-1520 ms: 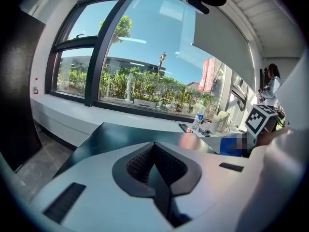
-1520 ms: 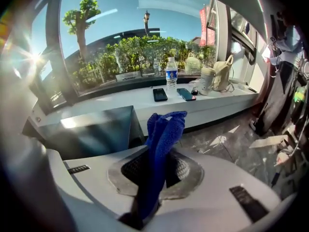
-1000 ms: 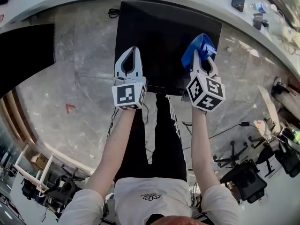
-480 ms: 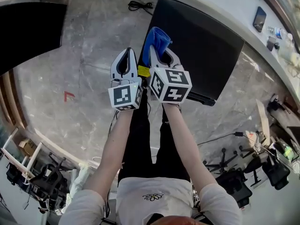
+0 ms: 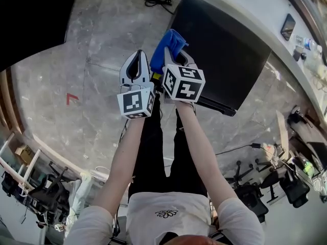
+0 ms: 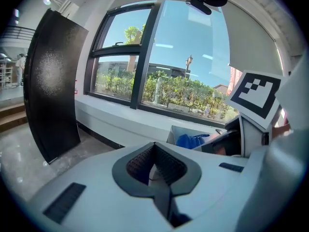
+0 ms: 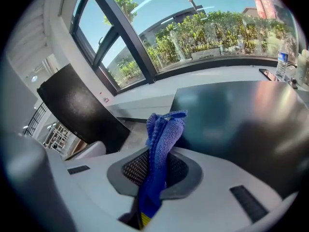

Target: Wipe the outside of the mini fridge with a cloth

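Note:
The mini fridge (image 5: 225, 50) is a black box below a white sill; the head view shows its top. My right gripper (image 5: 173, 54) is shut on a blue cloth (image 5: 167, 45), which hangs over the fridge's near left corner. In the right gripper view the cloth (image 7: 161, 134) sticks up from between the jaws, and the fridge top (image 7: 241, 115) lies just beyond to the right. My left gripper (image 5: 138, 55) is right beside it on the left, over the floor, shut and empty. In the left gripper view the jaws of the left gripper (image 6: 155, 166) meet with nothing between them.
A second tall black panel (image 5: 30, 24) stands at the far left (image 6: 50, 81). A black cable (image 5: 157, 1) lies on the marble floor by the wall. A phone (image 5: 288, 27) and bottles (image 5: 311, 47) sit on the sill. Office chairs (image 5: 250, 193) stand behind me.
My right gripper has carried the cloth left, from over the middle of the fridge top to its left corner. It now sits close beside the left gripper, which stayed shut.

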Demonstrator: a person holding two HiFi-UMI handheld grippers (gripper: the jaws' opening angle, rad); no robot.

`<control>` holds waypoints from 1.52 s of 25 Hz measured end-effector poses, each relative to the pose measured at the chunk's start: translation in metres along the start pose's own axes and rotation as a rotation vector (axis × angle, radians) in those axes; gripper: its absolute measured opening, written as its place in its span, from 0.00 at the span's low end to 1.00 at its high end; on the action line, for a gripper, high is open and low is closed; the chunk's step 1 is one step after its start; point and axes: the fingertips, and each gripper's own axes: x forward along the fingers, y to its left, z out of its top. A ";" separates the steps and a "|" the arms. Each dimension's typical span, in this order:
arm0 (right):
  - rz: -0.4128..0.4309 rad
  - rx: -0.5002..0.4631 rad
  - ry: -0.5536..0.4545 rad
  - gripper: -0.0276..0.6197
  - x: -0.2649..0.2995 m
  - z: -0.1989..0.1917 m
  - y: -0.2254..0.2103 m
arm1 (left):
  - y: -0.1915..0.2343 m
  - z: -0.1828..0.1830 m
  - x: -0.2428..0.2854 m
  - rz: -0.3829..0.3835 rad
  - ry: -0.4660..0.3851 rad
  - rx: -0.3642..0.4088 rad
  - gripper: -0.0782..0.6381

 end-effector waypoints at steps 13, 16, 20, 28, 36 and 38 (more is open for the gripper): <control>-0.097 0.061 -0.024 0.15 -0.049 -0.008 -0.097 | -0.085 -0.003 0.019 -0.107 0.010 0.066 0.12; -0.121 0.078 -0.034 0.15 -0.068 -0.010 -0.124 | -0.114 -0.005 0.021 -0.138 0.016 0.080 0.12; -0.163 0.109 -0.050 0.15 -0.093 -0.015 -0.163 | -0.157 -0.012 0.022 -0.183 0.030 0.097 0.12; -0.277 0.172 -0.071 0.15 -0.151 -0.032 -0.250 | -0.234 -0.027 0.020 -0.278 0.061 0.137 0.12; -0.381 0.205 -0.091 0.15 -0.205 -0.050 -0.325 | -0.284 -0.035 0.021 -0.330 0.071 0.170 0.12; -0.394 0.203 -0.092 0.15 -0.212 -0.052 -0.334 | -0.290 -0.036 0.020 -0.337 0.074 0.178 0.12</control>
